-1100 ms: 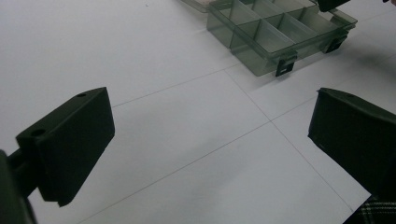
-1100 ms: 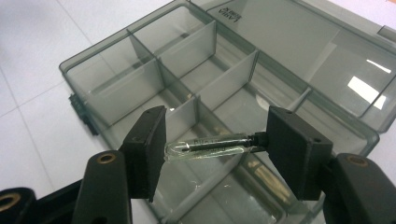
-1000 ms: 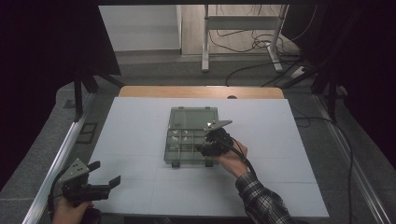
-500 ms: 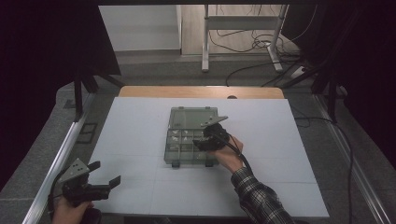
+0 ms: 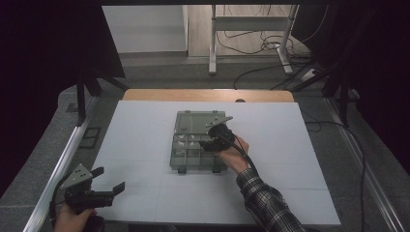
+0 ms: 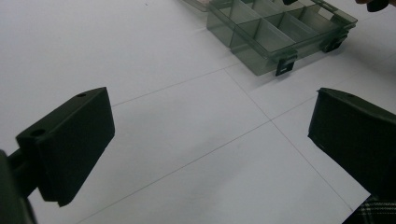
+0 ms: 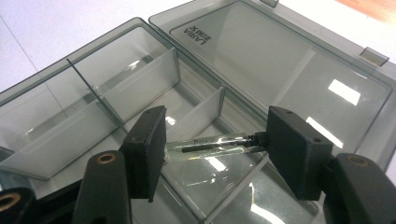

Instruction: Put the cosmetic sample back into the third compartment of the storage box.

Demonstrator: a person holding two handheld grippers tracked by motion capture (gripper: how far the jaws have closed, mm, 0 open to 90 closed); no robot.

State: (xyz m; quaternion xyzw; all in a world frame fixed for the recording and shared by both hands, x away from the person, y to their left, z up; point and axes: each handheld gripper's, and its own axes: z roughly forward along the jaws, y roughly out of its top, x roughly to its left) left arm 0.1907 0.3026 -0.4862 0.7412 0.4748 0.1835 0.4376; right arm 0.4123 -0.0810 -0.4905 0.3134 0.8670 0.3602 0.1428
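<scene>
A small clear vial (image 7: 210, 145) with a dark cap at one end lies crosswise between the jaws of the right gripper (image 7: 215, 147), clamped end to end: one pad presses its clear end, the other its capped end. A thin dark stem runs along the inside of the glass. The vial hangs just above the open compartments of a smoky, see-through plastic box (image 7: 116, 88), over the partition walls near the box's middle. The box's lid (image 7: 280, 51) lies folded back flat beside the tray, with printed lettering near its hinge edge and two small catches on its far rim.

In the high view the right gripper (image 5: 212, 143) sits over the right half of the box (image 5: 186, 159), held by a hand whose plaid sleeve (image 5: 263, 203) comes in from the bottom. A few small pale items lie in the middle compartments, too small to tell apart. The box rests near the centre of a white surface (image 5: 140, 130), with two dark latches on its near edge.

The left gripper (image 5: 107, 189) is well apart from the box, low at the near left corner of the surface. Its jaws stand wide with nothing between them; in its own view the left gripper (image 6: 210, 149) looks across bare white surface toward the box's near corner (image 6: 280, 42).
</scene>
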